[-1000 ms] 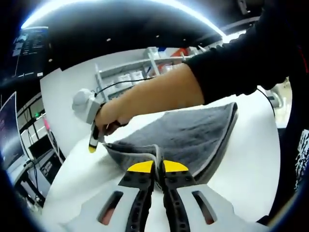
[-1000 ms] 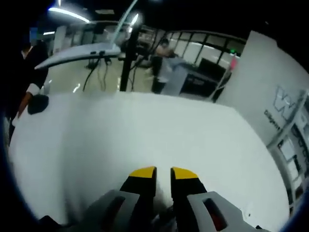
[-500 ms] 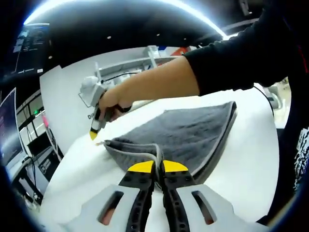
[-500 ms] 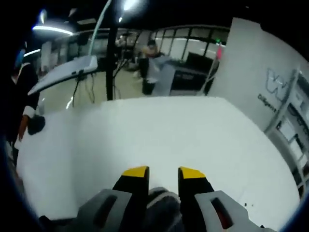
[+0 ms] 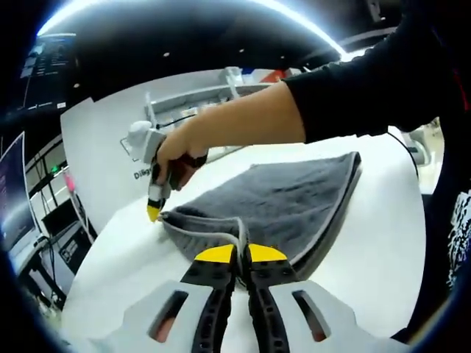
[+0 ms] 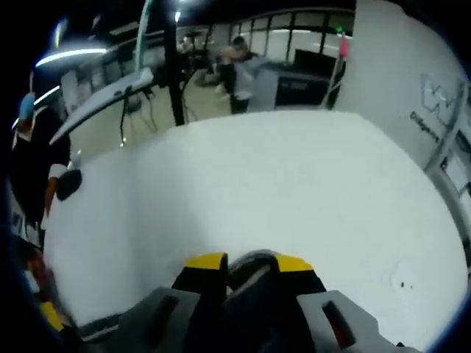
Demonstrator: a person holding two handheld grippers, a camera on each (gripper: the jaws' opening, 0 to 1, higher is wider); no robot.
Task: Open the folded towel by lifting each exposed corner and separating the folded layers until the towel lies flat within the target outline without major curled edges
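I pinch the towel's [image 5: 287, 202] near corner with my left tongs [image 5: 241, 255] closed, anchoring it on the table [image 5: 372, 265], while my right tongs [image 6: 248, 263] straddle the far corner, open, for lifting.

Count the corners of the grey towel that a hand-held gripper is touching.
2: the left hand-held gripper pinches the near corner of the towel; the right hand-held gripper meets the far-left corner. Other corners may be hidden.
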